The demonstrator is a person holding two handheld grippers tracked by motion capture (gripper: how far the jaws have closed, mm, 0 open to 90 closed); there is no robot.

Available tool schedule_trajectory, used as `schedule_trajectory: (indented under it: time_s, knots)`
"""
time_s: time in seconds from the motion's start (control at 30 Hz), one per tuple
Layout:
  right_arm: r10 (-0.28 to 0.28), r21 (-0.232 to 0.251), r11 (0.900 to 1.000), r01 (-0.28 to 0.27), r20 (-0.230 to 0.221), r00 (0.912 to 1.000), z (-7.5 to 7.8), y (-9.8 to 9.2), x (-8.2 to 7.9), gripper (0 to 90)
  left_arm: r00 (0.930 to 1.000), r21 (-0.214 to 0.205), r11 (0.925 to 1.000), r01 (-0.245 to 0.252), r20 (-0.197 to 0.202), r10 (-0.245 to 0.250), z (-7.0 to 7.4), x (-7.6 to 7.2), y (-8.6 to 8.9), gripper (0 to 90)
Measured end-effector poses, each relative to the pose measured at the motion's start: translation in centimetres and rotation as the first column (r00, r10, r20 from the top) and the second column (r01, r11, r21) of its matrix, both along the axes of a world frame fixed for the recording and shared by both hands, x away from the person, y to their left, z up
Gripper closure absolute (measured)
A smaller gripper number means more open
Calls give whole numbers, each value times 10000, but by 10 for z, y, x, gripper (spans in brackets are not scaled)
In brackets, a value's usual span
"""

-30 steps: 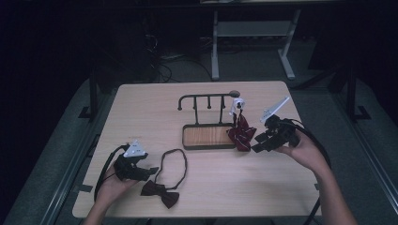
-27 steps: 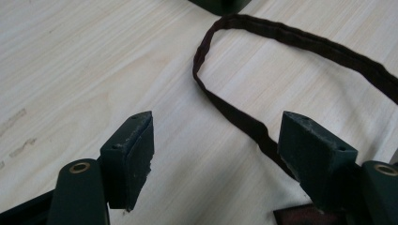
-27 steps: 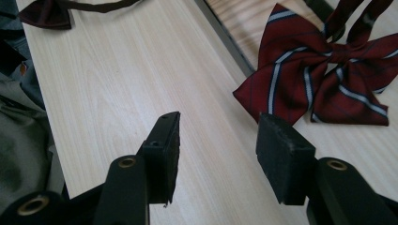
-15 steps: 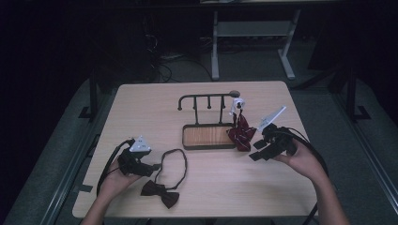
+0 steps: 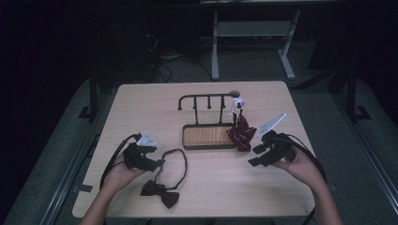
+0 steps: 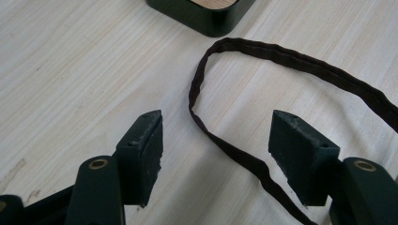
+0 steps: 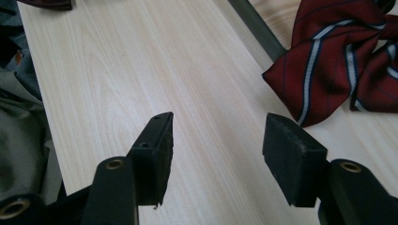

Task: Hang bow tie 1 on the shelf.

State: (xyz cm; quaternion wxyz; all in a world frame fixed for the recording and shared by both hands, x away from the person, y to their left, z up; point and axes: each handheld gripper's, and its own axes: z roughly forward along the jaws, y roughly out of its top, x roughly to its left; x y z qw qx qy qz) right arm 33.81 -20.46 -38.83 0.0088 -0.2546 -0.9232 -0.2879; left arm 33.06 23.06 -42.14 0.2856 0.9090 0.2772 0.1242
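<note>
A dark bow tie (image 5: pixel 160 193) lies at the table's front left, its strap (image 5: pixel 177 159) looped toward the rack. My left gripper (image 5: pixel 158 164) is at that loop. Its jaws have just been closing a little and still stand open, with the strap (image 6: pixel 225 145) lying between them untouched; the left gripper (image 6: pixel 218 129) hovers low over the wood. A red striped bow tie (image 5: pixel 241 133) hangs at the rack's right end. My right gripper (image 5: pixel 253 157) sits just in front of it; its jaws have just been opening, and nothing is between them in the right gripper view (image 7: pixel 218 131), with the red tie (image 7: pixel 328 70) ahead on the right.
The black rack with a wooden base (image 5: pixel 209 137) stands mid-table, pegs along its top bar (image 5: pixel 206 97). Its base corner (image 6: pixel 206 18) lies just beyond the strap. Bare tabletop (image 5: pixel 220 183) stretches between my hands. A desk frame (image 5: pixel 253 33) stands on the floor beyond.
My right gripper has drawn back from the red tie toward the front and sunk lower, jaws wider. My left gripper has shifted right and slightly up, toward the strap loop.
</note>
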Motion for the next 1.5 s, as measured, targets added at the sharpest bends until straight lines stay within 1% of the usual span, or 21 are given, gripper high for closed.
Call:
schedule_trajectory:
  time_s: [0.1, 0.17, 0.27, 0.3, 0.37, 0.4, 0.43, 0.47, 0.5, 0.53, 0.6, 0.7, 0.73, 0.77, 1.07, 1.1, 1.13, 1.27, 1.33, 1.37, 1.5]
  knots:
    - [17, 1, 10000, -17, -28, 10000, -5, 0, -3, 427, 9999, 235, 9996, 124, 58, -126, 1, 4, -6, 377]
    - [11, -39, 10000, -11, -8, 10000, -8, 0, -4, 424, 9998, 372, 9992, 166, -141, -161, 1, 7, -9, 393]
    - [-13, -21, 10000, 13, -14, 10000, -13, 0, -6, 421, 9993, 386, 9989, 268, -252, -259, 0, 11, -11, 423]
    - [-17, -47, 10000, 17, 33, 10000, -14, 0, -7, 417, 9985, 535, 9979, 365, -415, -343, 1, 14, -14, 444]
    - [-6, -43, 10000, 6, 20, 10000, -18, 1, -7, 413, 9974, 653, 9968, 468, -574, -430, 1, 18, -17, 486]
    - [-50, -118, 9999, 50, -37, 10000, -19, 1, -8, 407, 9972, 744, 9962, 454, -621, -408, 0, 20, -19, 494]
    - [-75, -172, 9998, 75, 7, 10000, -20, 0, -8, 403, 9967, 840, 9953, 484, -690, -426, 1, 22, -20, 504]
    - [-75, -172, 9998, 75, 7, 10000, -20, 0, -8, 403, 9967, 840, 9953, 484, -690, -426, 1, 22, -20, 522]
    - [-130, -158, 9998, 129, -39, 9999, -21, 0, -8, 402, 9960, 897, 9943, 570, -731, -505, 1, 24, -21, 541]
    - [-140, -104, 9998, 140, -16, 9999, -21, 0, -9, 402, 9967, 1143, 9920, 528, -670, -453, 0, 28, -23, 546]
    - [-126, -33, 9999, 126, 10, 9999, -21, -1, -10, 401, 9959, 1298, 9898, 586, -767, -489, 0, 31, -24, 565]
    - [-164, -55, 9999, 164, 24, 9999, -22, -1, -11, 398, 9957, 1509, 9866, 614, -785, -499, -2, 35, -27, 606]
    - [-158, -44, 9999, 158, 49, 9999, -22, -1, -12, 397, 9957, 1509, 9866, 614, -785, -499, -2, 35, -27, 618]
    - [-147, -35, 9999, 147, 46, 9999, -21, -2, -12, 395, 9957, 1635, 9846, 615, -785, -491, -3, 38, -28, 633]
    - [-134, -11, 9999, 134, 69, 9999, -21, -2, -13, 394, 9924, 1818, 9811, 656, -1148, -451, -10, 45, -32, 711]
    - [-135, -14, 9999, 135, 67, 9999, -21, -2, -13, 394, 9904, 1941, 9782, 739, -1288, -493, -12, 46, -33, 722]
    - [-115, 4, 9999, 115, 91, 9999, -21, -2, -12, 394, 9899, 2000, 9768, 761, -1328, -499, -13, 47, -33, 732]
    - [-158, 53, 9999, 158, 60, 9999, -20, -2, -13, 388, 9897, 2017, 9762, 799, -1331, -535, -14, 47, -33, 807]
    - [-119, 83, 9999, 118, 118, 9999, -20, -2, -13, 387, 9883, 2086, 9738, 909, -1391, -625, -15, 46, -34, 846]
    - [-131, 108, 9999, 130, 103, 9999, -20, -2, -12, 387, 9879, 2196, 9712, 928, -1422, -623, -15, 46, -35, 861]
    - [-125, 151, 9998, 123, 137, 9998, -20, -3, -12, 387, 9880, 2280, 9690, 955, -1406, -643, -16, 46, -35, 879]
